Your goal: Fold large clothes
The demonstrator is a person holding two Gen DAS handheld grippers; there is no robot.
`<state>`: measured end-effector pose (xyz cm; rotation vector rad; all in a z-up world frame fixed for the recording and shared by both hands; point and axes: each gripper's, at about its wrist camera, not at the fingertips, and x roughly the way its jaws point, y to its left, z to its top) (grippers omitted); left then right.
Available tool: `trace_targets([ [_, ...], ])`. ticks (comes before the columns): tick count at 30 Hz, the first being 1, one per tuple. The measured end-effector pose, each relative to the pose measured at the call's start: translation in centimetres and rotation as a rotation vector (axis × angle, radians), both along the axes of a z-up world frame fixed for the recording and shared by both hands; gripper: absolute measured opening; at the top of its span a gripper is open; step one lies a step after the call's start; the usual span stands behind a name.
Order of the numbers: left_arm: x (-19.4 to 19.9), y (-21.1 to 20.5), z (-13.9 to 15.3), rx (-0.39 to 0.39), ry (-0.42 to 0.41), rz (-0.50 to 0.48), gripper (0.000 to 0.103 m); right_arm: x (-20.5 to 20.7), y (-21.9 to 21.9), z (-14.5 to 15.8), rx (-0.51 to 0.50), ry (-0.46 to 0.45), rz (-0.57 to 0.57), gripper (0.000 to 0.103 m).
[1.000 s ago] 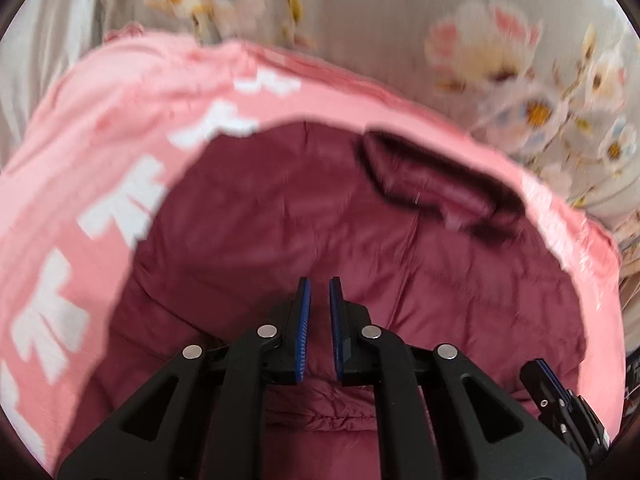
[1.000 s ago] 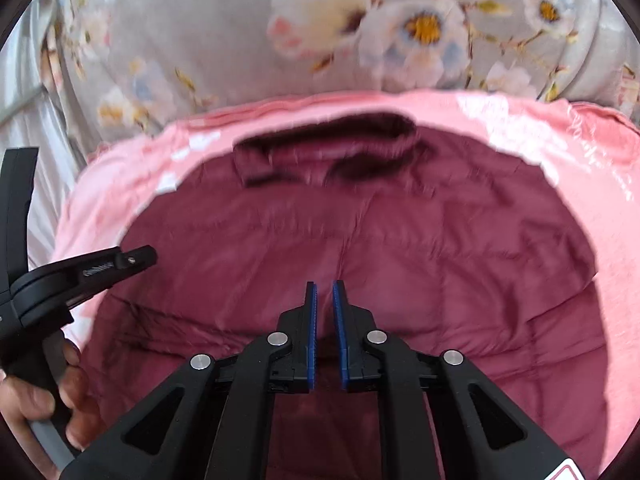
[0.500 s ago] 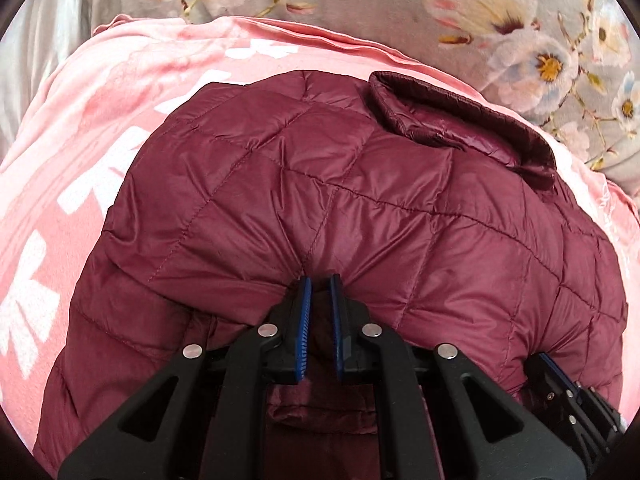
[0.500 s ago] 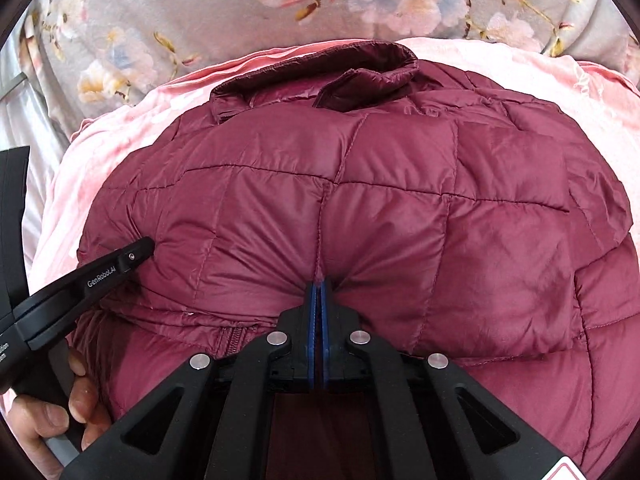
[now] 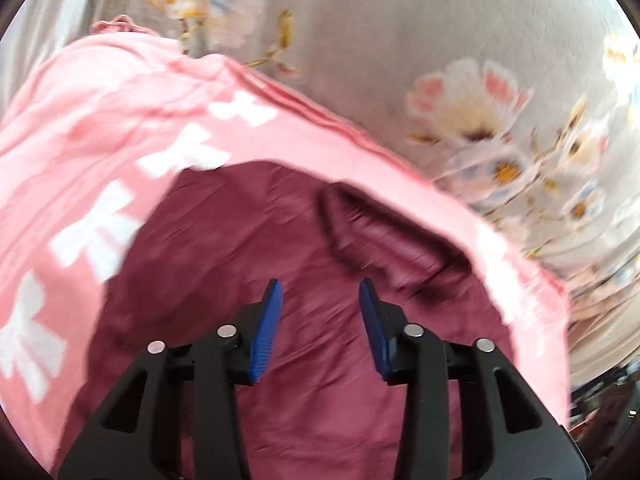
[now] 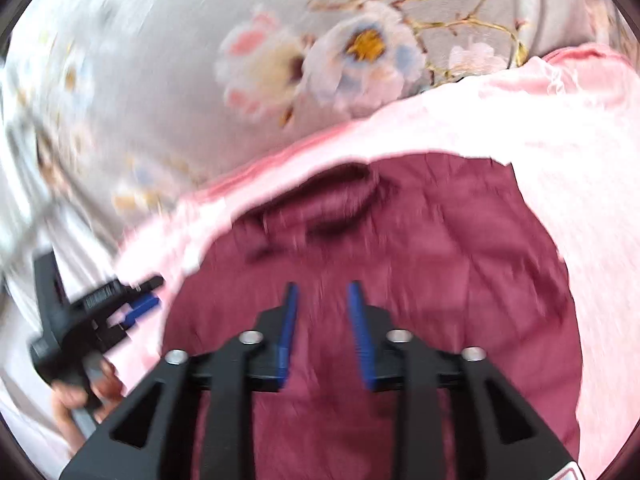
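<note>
A maroon quilted jacket (image 5: 224, 264) lies flat on a pink blanket, its collar (image 5: 384, 232) at the far side. My left gripper (image 5: 320, 296) is open and empty above the jacket's middle. The jacket also shows in the right wrist view (image 6: 460, 272) with its collar (image 6: 332, 196) far. My right gripper (image 6: 322, 296) is open and empty above it. The left gripper shows at the left edge of the right wrist view (image 6: 136, 296), held by a hand. Both views are motion-blurred.
The pink blanket (image 5: 80, 128) with white bow prints lies under the jacket, on a grey floral bedsheet (image 5: 400, 40). The blanket (image 6: 560, 152) and sheet (image 6: 160, 60) also show in the right wrist view.
Half a second ago both grippers were shut on a fold of the jacket. Now both have opened, let it go and pulled back; the jacket lies flat.
</note>
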<state>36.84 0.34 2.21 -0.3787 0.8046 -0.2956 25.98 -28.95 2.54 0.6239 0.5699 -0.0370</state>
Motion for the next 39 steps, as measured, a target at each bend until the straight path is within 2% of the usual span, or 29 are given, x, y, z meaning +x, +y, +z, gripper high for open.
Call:
trace_targets([
  [1,0.8,-0.7,0.5,-0.005,0.002,-0.006,0.046,1.0,-0.4,0.2,0.001,-0.004,-0.007,0.035],
  [4,3.8,-2.3,0.5,-0.025,0.029,0.0,0.047,4.5,-1.1,-0.5,0.05,0.006,-0.007,0.039],
  [8,7.7,-3.1,-2.3,-0.101,0.133,0.045,0.047,8.4,-2.1,-2.7,0.176,0.031,-0.02,0.039],
  [10,8.9,-3.4,-3.3,-0.1,0.162,0.06,0.046,9.7,-2.1,-3.7,0.205,0.044,-0.024,0.039],
  [14,10.3,-4.8,-5.3,-0.081,0.226,0.025,0.046,11.6,-2.2,-6.5,0.317,0.082,-0.049,0.039],
  [16,10.5,-5.2,-5.9,-0.076,0.244,0.011,0.046,12.2,-2.3,-7.4,0.339,0.098,-0.062,0.039],
  [17,10.4,-5.5,-6.1,-0.079,0.249,0.005,0.046,12.5,-2.3,-7.7,0.331,0.103,-0.063,0.037],
  [18,10.3,-5.7,-6.3,-0.082,0.253,-0.002,0.045,12.6,-2.2,-7.7,0.323,0.102,-0.063,0.032],
  [19,10.3,-5.9,-6.5,-0.083,0.256,-0.008,0.037,12.7,-2.2,-7.6,0.31,0.097,-0.062,0.027],
  [20,10.3,-6.1,-6.6,-0.082,0.256,-0.017,0.023,12.6,-2.2,-7.2,0.29,0.082,-0.059,0.015],
  [21,10.3,-6.3,-6.6,-0.08,0.257,-0.028,0.018,12.4,-2.2,-6.7,0.274,0.063,-0.056,0.011],
  [22,10.2,-6.3,-6.5,-0.079,0.252,-0.032,0.016,12.0,-2.2,-6.2,0.259,0.046,-0.054,0.01],
  [23,9.9,-6.3,-6.1,-0.075,0.228,-0.037,0.009,11.2,-1.9,-5.3,0.217,0.019,-0.046,0.009],
  [25,8.9,-6.2,-5.0,-0.056,0.171,-0.057,0.008,10.0,-1.4,-4.4,0.136,-0.007,-0.034,0.008],
  [28,7.7,-5.8,-4.2,-0.034,0.115,-0.062,0.008,10.3,-0.5,-5.6,0.019,0.062,-0.03,0.008],
  [32,7.7,-6.5,-6.1,0.055,0.125,-0.048,0.008,10.8,-1.0,-7.9,0.029,0.116,-0.033,0.008],
  [35,7.7,-6.7,-7.4,0.069,0.131,-0.046,0.009,11.2,-0.8,-8.5,-0.006,0.138,-0.028,0.007],
  [39,7.3,-6.8,-8.4,0.1,0.092,-0.051,0.009,11.7,-0.7,-9.0,-0.021,0.159,-0.033,0.005],
])
